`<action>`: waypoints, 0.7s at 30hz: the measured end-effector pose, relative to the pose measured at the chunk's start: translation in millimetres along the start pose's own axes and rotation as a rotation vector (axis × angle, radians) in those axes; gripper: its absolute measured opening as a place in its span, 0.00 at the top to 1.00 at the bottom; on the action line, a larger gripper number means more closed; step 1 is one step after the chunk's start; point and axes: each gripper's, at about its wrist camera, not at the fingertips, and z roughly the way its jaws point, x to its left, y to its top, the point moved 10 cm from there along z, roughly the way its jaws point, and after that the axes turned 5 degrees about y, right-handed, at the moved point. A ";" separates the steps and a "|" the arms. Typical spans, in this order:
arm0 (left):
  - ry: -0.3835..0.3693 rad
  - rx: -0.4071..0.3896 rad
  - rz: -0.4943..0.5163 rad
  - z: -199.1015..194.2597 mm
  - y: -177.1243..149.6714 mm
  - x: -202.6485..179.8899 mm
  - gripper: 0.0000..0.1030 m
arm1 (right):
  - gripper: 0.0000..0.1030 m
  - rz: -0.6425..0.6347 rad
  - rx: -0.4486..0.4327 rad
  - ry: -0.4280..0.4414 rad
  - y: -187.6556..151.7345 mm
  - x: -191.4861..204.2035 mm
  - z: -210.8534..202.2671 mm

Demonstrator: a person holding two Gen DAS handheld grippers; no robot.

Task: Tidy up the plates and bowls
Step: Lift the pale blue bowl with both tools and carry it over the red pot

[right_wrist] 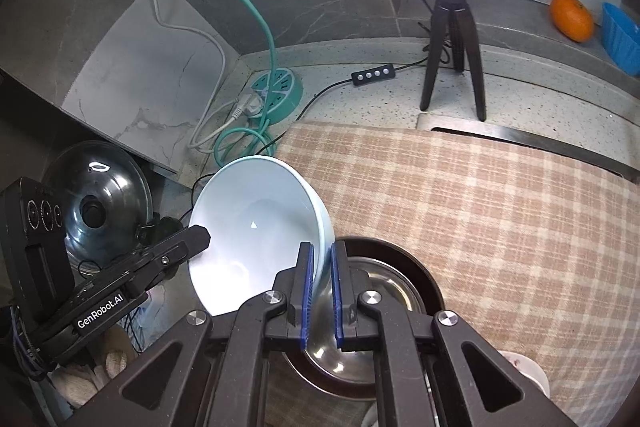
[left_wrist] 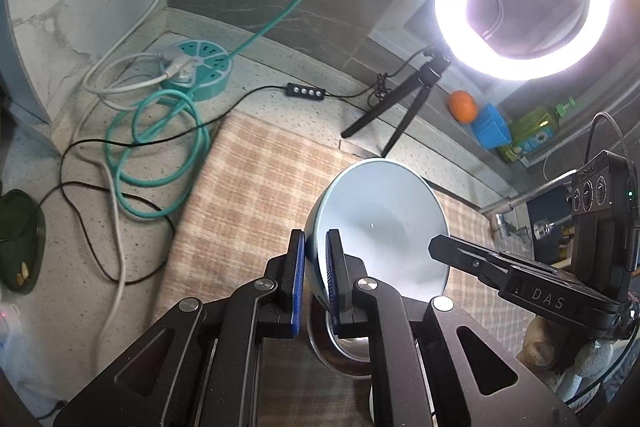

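Left wrist view: both grippers, left gripper [left_wrist: 316,281] and right gripper [right_wrist: 320,293], have their fingers clamped on the bowl [left_wrist: 380,227]; we lower it level into the metal dish [right_wrist: 360,307].

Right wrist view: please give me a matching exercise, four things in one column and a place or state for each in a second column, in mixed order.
Things:
1. light blue bowl
2. orange
3. tripod
4. steel bowl

Places or states:
a. lies on the back ledge
b. stands on the speckled counter
c. gripped at the rim by both claws, tilted
d. sits below the right claw

Pairs: 1-c, 2-a, 3-b, 4-d
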 end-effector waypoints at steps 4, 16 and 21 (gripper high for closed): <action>-0.008 0.019 0.020 4.3 -11.3 -11.3 0.92 | 0.92 0.016 -0.004 -0.010 -8.8 -12.1 -8.6; -0.021 0.081 0.066 18.3 -43.1 -35.4 0.92 | 0.92 0.047 0.008 -0.056 -40.7 -46.0 -18.4; -0.017 0.098 0.072 23.7 -51.2 -37.2 0.92 | 0.92 0.052 0.021 -0.063 -50.3 -53.5 -15.7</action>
